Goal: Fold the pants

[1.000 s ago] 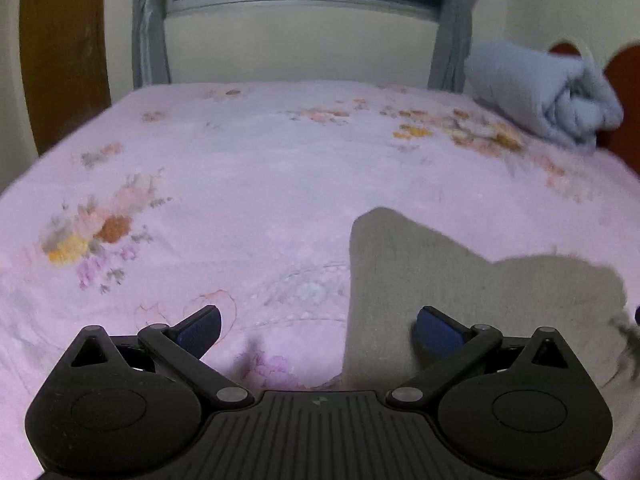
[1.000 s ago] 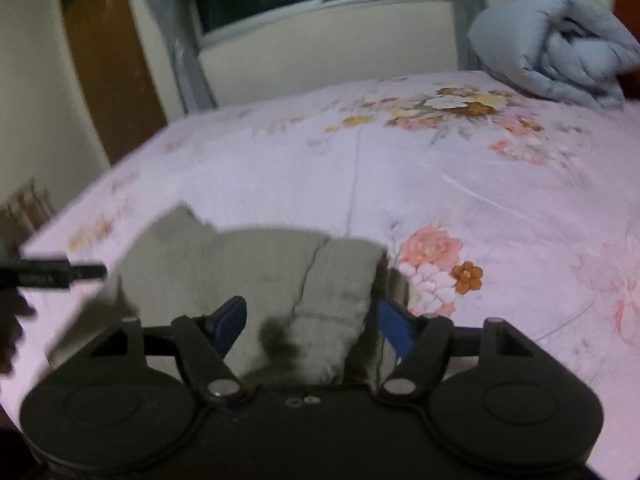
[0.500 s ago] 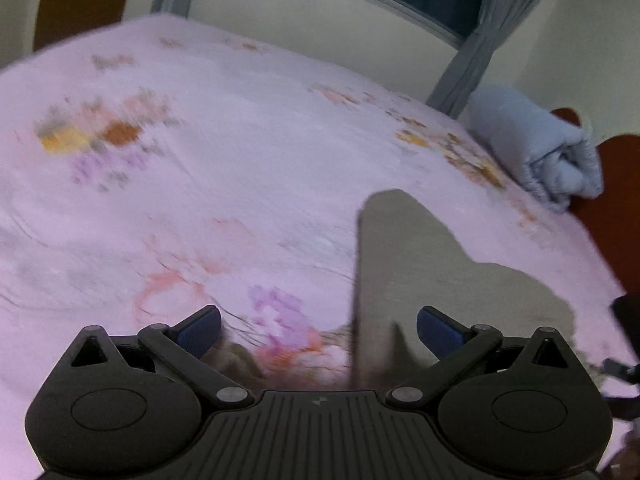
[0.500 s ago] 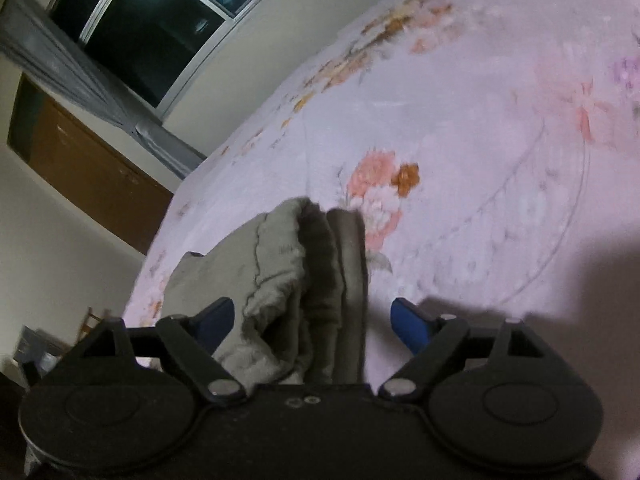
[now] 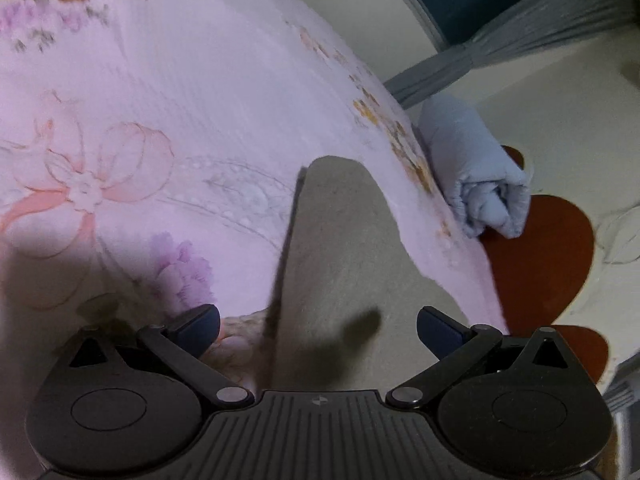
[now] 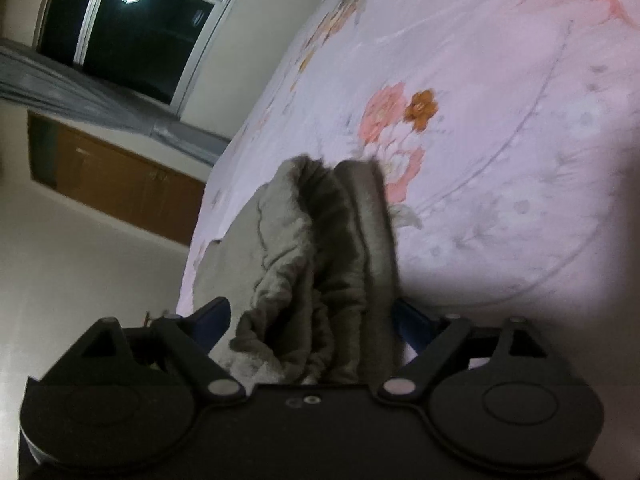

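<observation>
The grey-brown pants (image 5: pixel 340 248) lie on the pink floral bedspread (image 5: pixel 180 100). In the left wrist view a flat leg runs away from my left gripper (image 5: pixel 318 326), whose blue fingertips stand wide apart on either side of the cloth. In the right wrist view the bunched end of the pants (image 6: pixel 316 260) rises between the fingers of my right gripper (image 6: pixel 316 320). Its fingers are still spread, with the cloth filling the gap between them and hiding the right pad.
A rolled pale blue blanket (image 5: pixel 476 172) lies at the far end of the bed by the red-brown headboard (image 5: pixel 544 256). A window (image 6: pixel 132 28) with grey curtains and a wooden cabinet (image 6: pixel 120 184) stand beyond the bed.
Both grippers have tilted strongly and moved in close over the pants. The cloth at the right gripper has bunched up between its fingers. Both stay open.
</observation>
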A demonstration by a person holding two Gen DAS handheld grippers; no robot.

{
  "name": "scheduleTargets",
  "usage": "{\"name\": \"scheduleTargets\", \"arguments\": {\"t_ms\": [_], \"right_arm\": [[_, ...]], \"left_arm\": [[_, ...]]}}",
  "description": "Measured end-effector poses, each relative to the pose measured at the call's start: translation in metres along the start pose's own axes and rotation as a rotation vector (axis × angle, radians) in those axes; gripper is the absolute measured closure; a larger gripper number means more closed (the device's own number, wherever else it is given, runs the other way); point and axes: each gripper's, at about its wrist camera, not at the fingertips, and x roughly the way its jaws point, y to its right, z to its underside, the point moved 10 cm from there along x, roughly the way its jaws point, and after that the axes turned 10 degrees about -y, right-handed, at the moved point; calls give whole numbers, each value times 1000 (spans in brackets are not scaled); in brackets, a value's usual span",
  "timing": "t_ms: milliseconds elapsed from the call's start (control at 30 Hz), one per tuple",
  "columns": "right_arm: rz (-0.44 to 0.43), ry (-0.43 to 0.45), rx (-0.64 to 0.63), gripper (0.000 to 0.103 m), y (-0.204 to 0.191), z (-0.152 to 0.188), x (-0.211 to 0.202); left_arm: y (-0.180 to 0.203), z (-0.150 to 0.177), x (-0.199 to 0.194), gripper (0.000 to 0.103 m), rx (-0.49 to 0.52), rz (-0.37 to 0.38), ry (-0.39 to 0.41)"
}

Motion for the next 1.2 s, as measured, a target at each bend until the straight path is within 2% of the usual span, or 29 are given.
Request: {"name": "scheduleTargets", "arguments": {"t_ms": [233, 267, 333, 367, 467, 533, 600, 667, 700, 767, 800, 833, 900, 1000, 1067, 1100, 1133, 1200], "right_arm": [[-103, 2, 44, 14, 1, -6, 1], [-101, 1, 45, 16, 3, -7, 0], [-56, 1, 59, 39, 13, -6, -2], [-72, 5, 72, 39, 14, -6, -4], [-102, -13, 70, 34, 11, -6, 1], [-137, -39, 56, 16, 6, -8, 8], [-121, -58, 35, 14, 2, -13, 16], [-94, -71, 19, 15, 1, -14, 20], [-70, -77, 7, 17, -1, -15, 23], [-26, -85, -20, 33, -1, -13, 24], [-22, -87, -19, 45, -1, -12, 24], [-31, -86, -18, 48, -1, -11, 22], [-34, -85, -33, 51, -3, -10, 19], [-6, -95, -40, 49, -5, -11, 22], [13, -109, -59, 49, -10, -13, 26], [20, -112, -76, 52, -14, -13, 26], [21, -109, -90, 58, -21, -15, 28], [13, -98, -121, 61, -32, -18, 24]], "left_arm": [[12, -4, 28, 0, 31, 81, -58], [14, -4, 32, 0, 38, 89, -65], [18, -2, 35, 0, 51, 110, -70], [19, -1, 35, 0, 59, 115, -71], [21, 0, 38, 0, 67, 120, -68], [22, 1, 39, 0, 59, 141, -71], [24, 1, 42, 0, 48, 175, -84], [25, 2, 43, 1, 54, 171, -89], [24, 2, 43, 5, 55, 163, -90], [17, 3, 43, 28, 44, 119, -90], [13, 3, 43, 47, 31, 93, -91], [10, 4, 43, 56, 24, 71, -90], [16, 8, 42, 56, 70, 81, -78], [22, 10, 44, 56, 95, 62, -68], [27, 9, 43, 74, 102, 53, -60], [30, 9, 42, 79, 103, 62, -55], [34, 8, 39, 80, 107, 68, -47], [42, 8, 32, 81, 127, 78, -26]]}}
